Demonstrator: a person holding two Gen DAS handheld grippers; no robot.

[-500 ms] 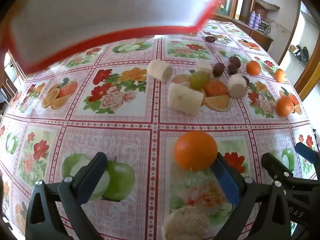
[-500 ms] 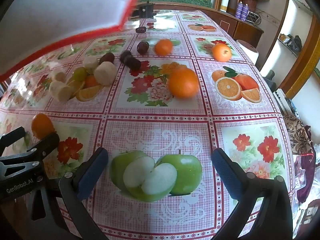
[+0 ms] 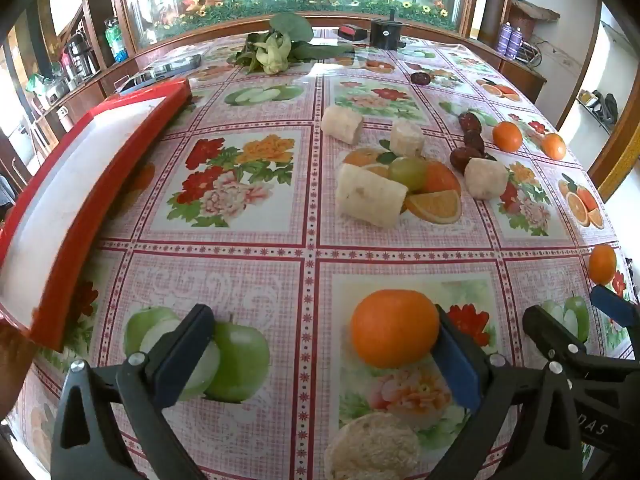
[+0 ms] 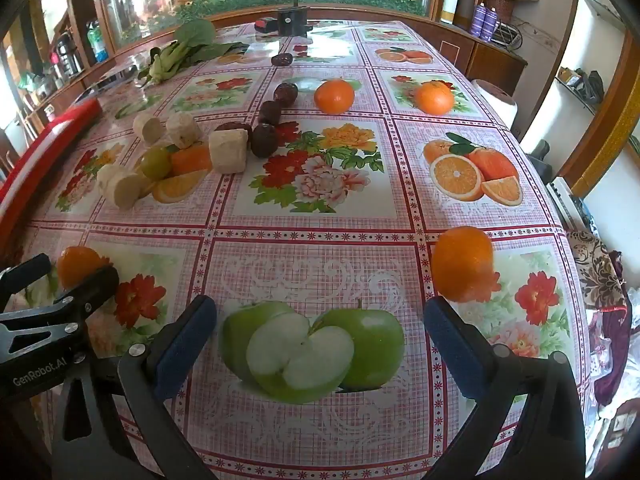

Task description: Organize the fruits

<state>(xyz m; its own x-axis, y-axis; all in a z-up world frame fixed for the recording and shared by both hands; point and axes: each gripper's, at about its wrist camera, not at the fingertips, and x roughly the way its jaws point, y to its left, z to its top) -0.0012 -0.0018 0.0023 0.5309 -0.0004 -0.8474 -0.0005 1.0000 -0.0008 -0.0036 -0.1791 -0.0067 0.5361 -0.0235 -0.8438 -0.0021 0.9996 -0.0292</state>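
My left gripper (image 3: 320,356) is open, low over the fruit-print tablecloth. An orange (image 3: 394,328) lies just inside its right finger. A banana piece (image 3: 372,446) lies below it. My right gripper (image 4: 320,344) is open and empty; a blurred orange (image 4: 462,264) sits just beyond its right finger. Further off lie several banana pieces (image 3: 370,196), a green grape (image 3: 408,170), dark dates (image 4: 264,138) and two more oranges (image 4: 334,96). A red-rimmed white tray (image 3: 80,204) is at the left.
Leafy greens (image 3: 276,46) and a black device (image 3: 384,34) lie at the table's far end. The table edge drops off at right, with cloth (image 4: 604,280) beyond. The left gripper shows in the right wrist view (image 4: 52,320) at lower left.
The red-rimmed tray, which covered the upper views, has come down to the left side of the table. One orange has moved toward my right gripper's right finger. Both grippers stayed open.
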